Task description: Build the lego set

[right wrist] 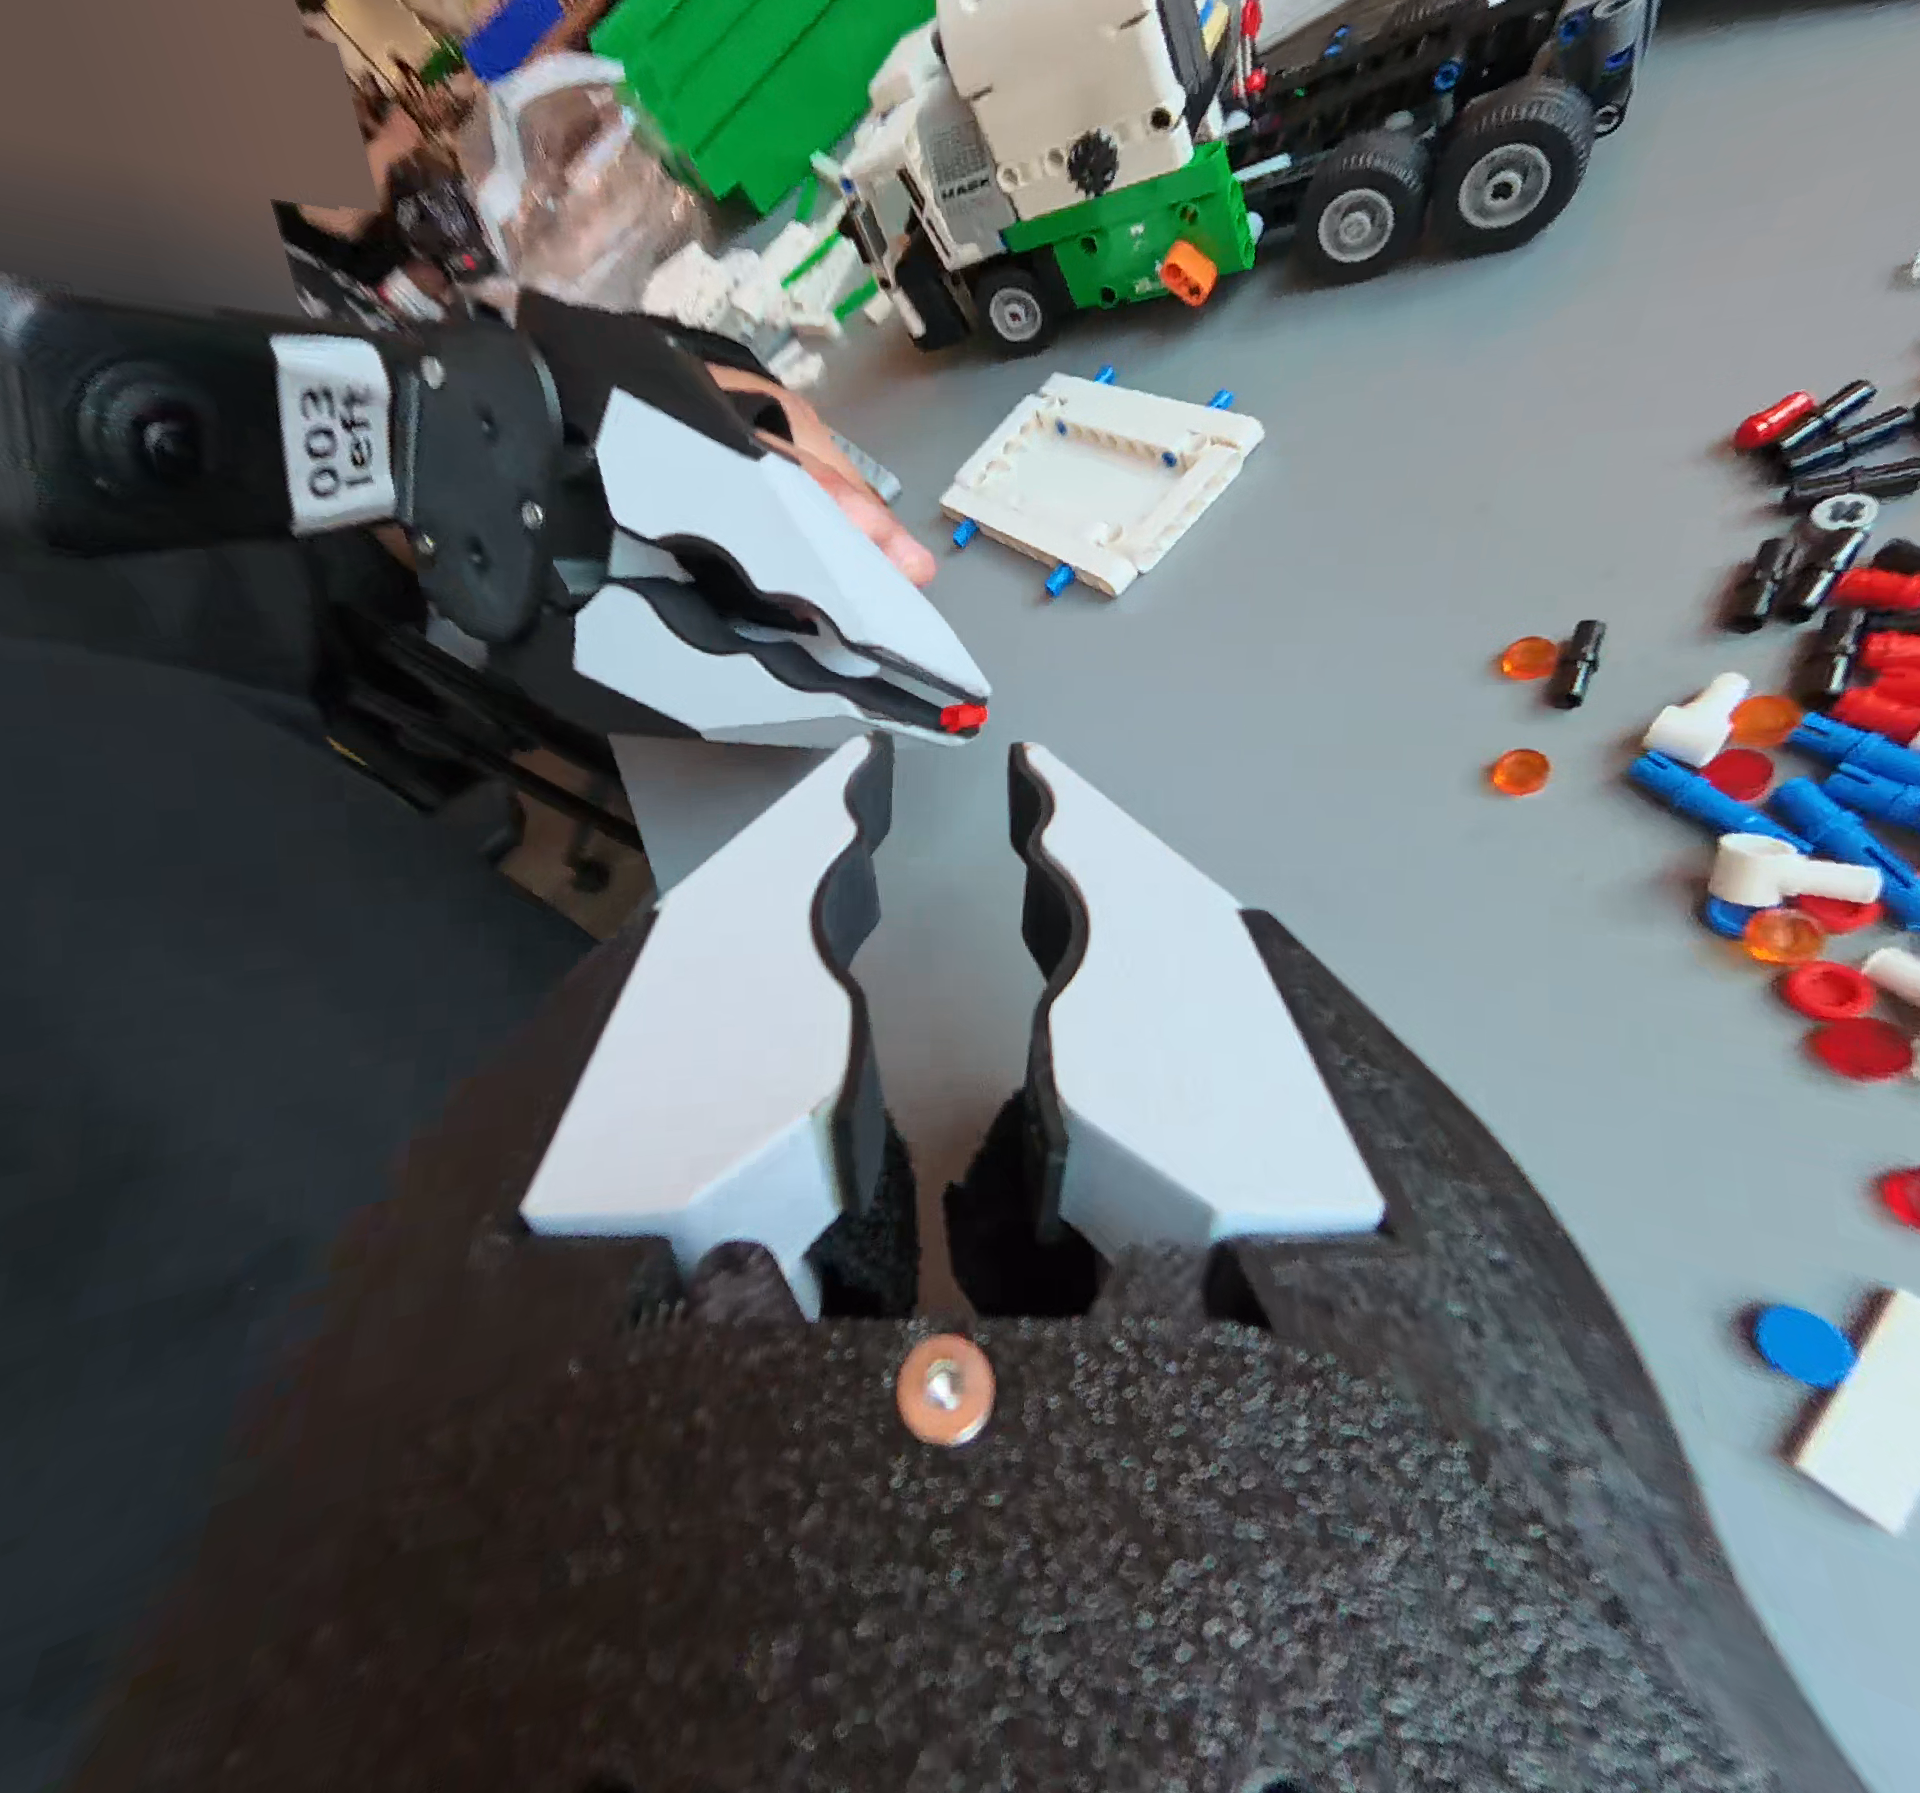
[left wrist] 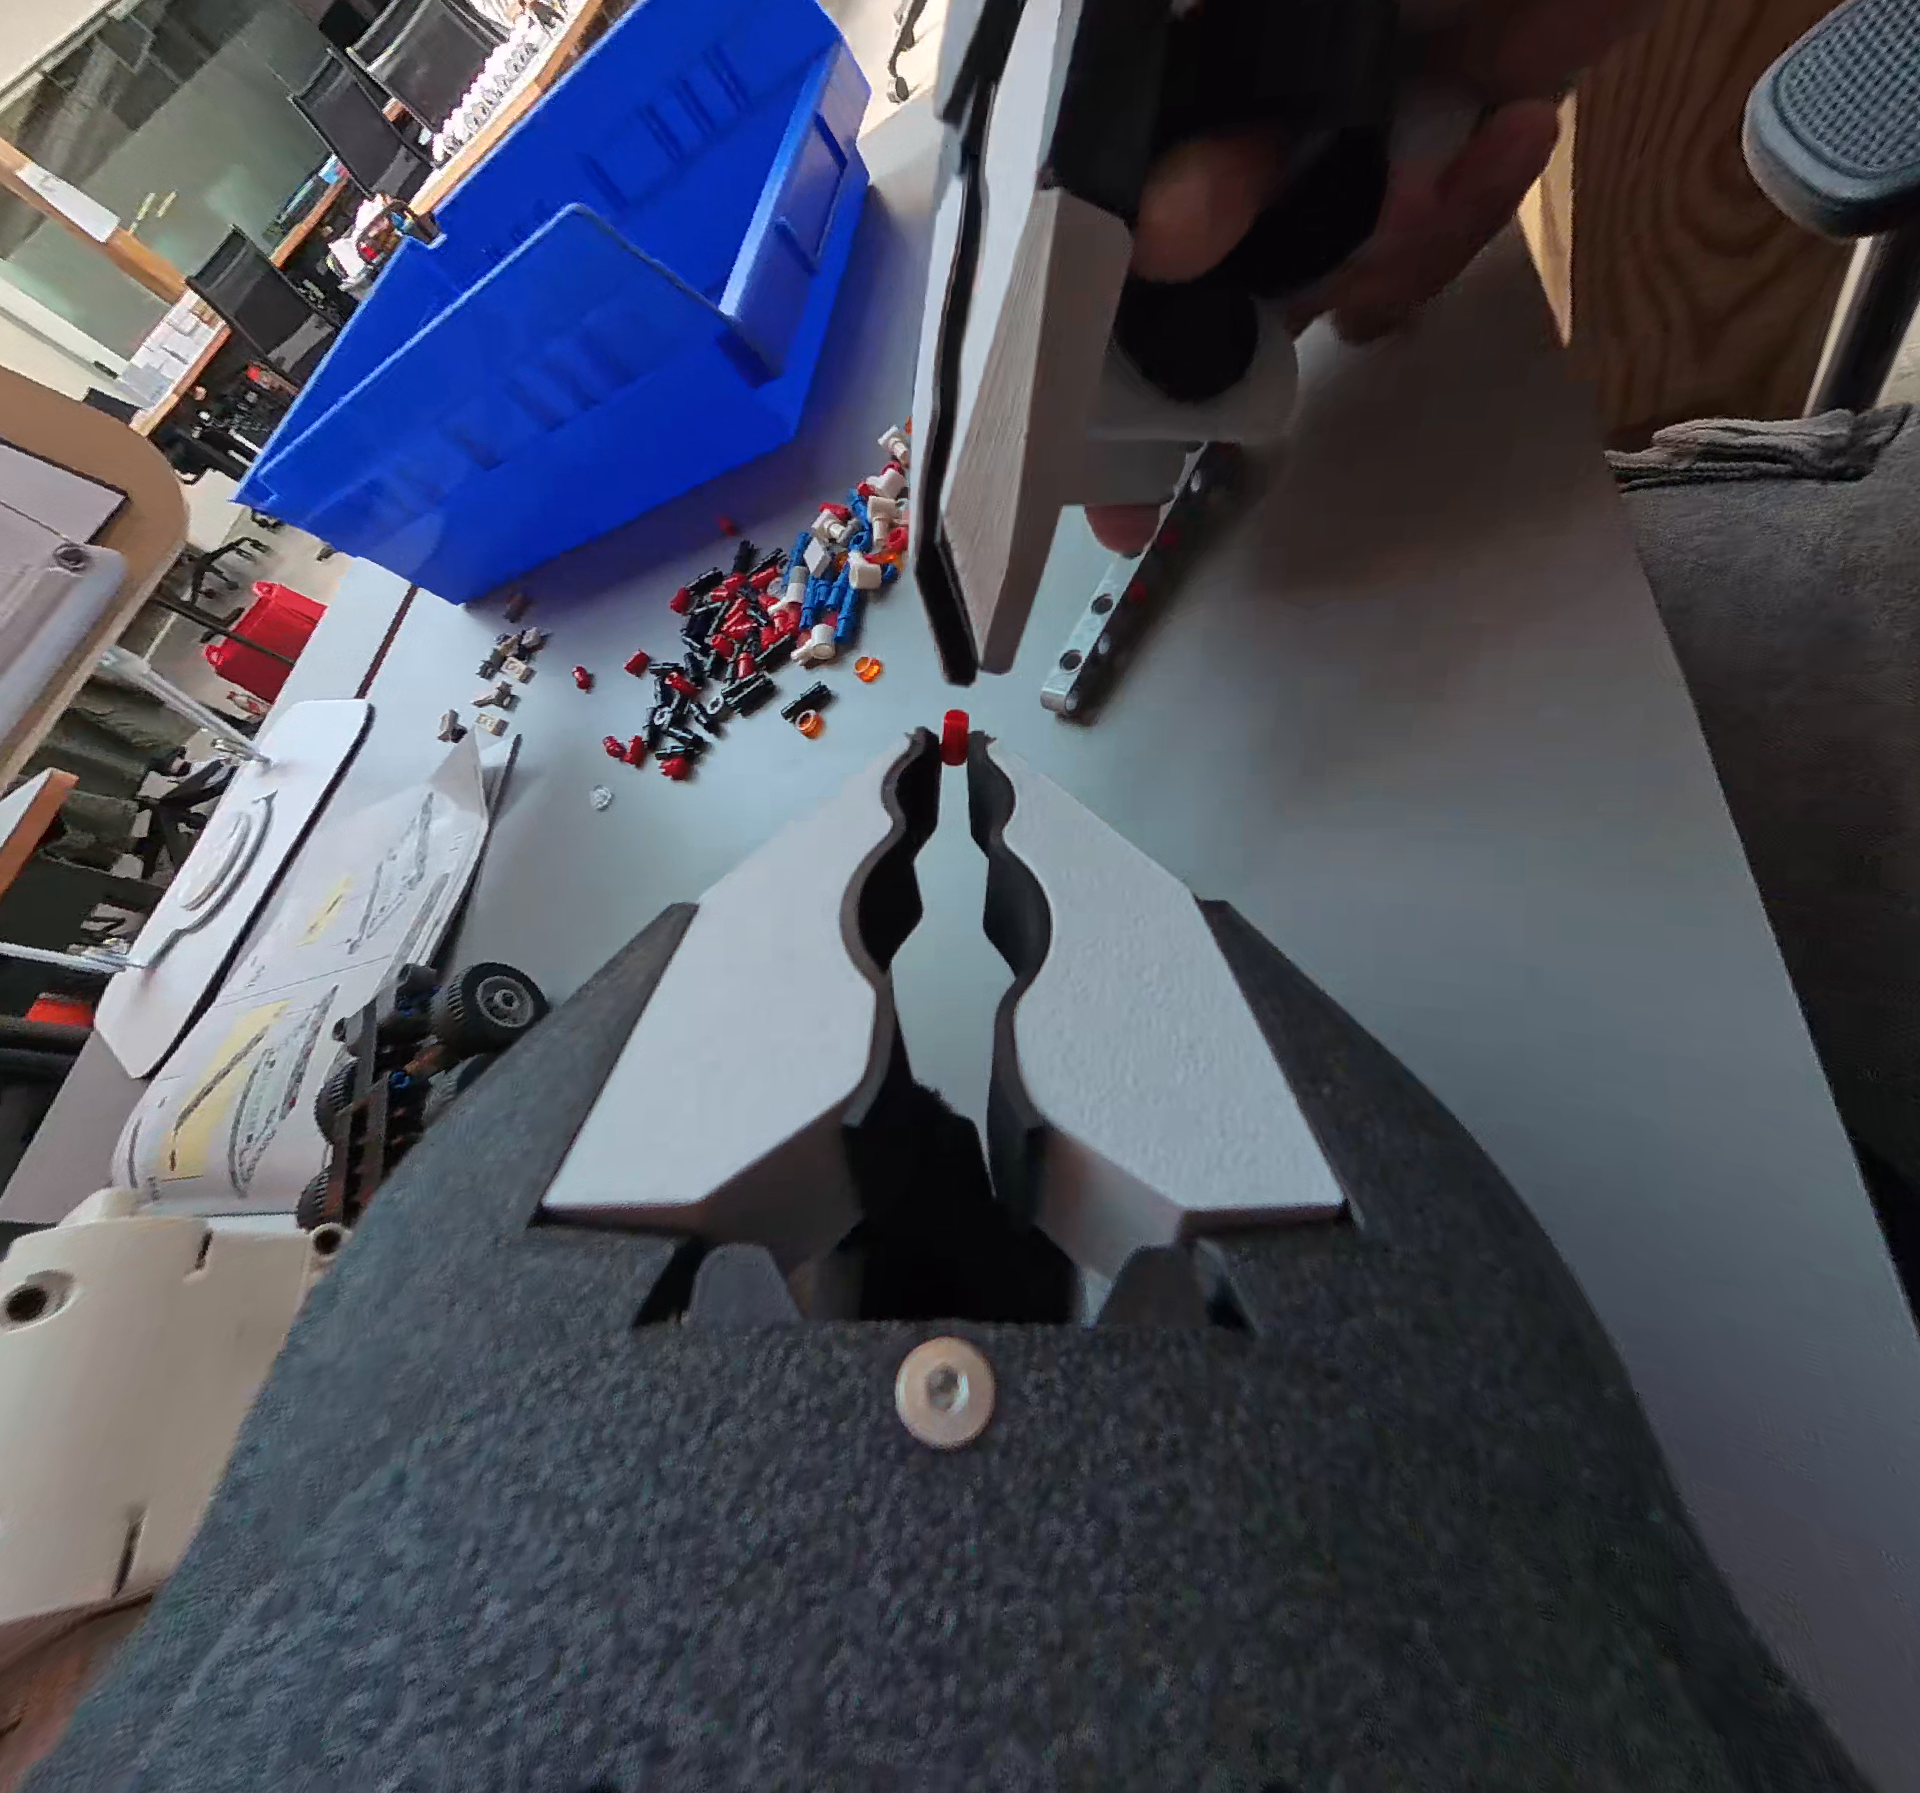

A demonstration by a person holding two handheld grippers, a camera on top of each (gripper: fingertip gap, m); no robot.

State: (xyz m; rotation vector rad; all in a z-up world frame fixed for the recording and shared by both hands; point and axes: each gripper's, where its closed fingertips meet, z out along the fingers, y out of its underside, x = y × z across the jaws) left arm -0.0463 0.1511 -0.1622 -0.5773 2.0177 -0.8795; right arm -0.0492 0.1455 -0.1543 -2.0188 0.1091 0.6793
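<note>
My left gripper point(left wrist: 952, 751) is shut on a small red pin point(left wrist: 954, 735), which sticks out of its tips just above the grey table point(left wrist: 1351, 912). In the right wrist view the left gripper point(right wrist: 961, 720) comes in from the left with the red pin point(right wrist: 964, 716) at its tip. My right gripper point(right wrist: 951, 756) is open and empty, with its tips right next to that pin. It also shows in the left wrist view point(left wrist: 961, 673), pointing down from above. A grey beam with holes point(left wrist: 1117, 600) lies just beyond it.
A pile of red, black, blue and white pins point(left wrist: 769, 621) point(right wrist: 1849, 756) lies on the table. A white and green truck model point(right wrist: 1195, 133), a white panel point(right wrist: 1101, 486), a blue bin point(left wrist: 623, 341), a green bin point(right wrist: 790, 8) and an instruction booklet point(left wrist: 343, 912) stand around. My two grippers' fingertips are within a few centimetres of each other.
</note>
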